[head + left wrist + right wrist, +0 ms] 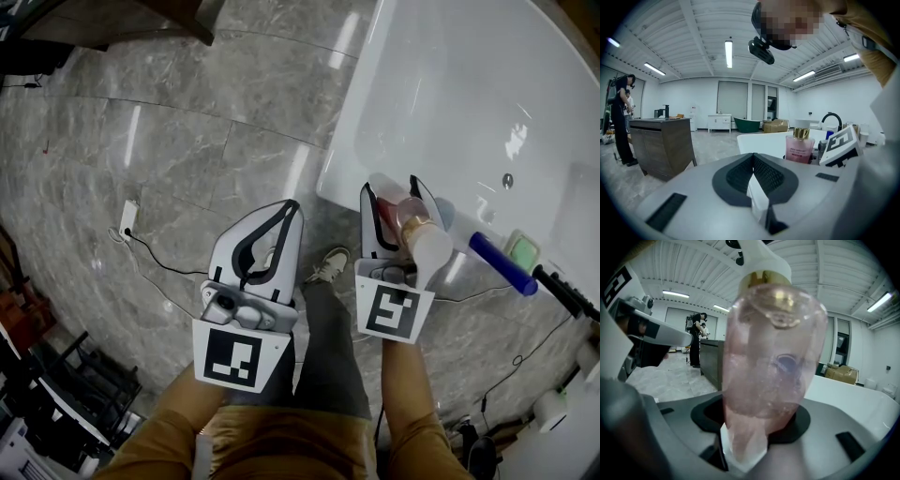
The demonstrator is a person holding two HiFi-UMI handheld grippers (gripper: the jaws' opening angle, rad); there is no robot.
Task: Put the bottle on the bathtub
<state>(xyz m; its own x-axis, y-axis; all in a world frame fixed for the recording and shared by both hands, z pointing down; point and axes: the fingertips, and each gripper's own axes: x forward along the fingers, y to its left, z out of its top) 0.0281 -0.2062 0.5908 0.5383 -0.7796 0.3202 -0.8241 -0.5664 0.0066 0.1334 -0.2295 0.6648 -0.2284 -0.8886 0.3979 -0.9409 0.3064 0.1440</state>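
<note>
Tan sleeves (412,403) at the bottom edge of the frame carry two tongs above a grey marble floor (169,141). A white bathtub (450,84) fills the upper right. The left tongs (286,211), at lower centre, are pressed together with nothing between them. The right tongs (394,192), just to their right by the tub's near rim, clamp a pink bottle (417,230) with a gold collar and white cap.
</note>
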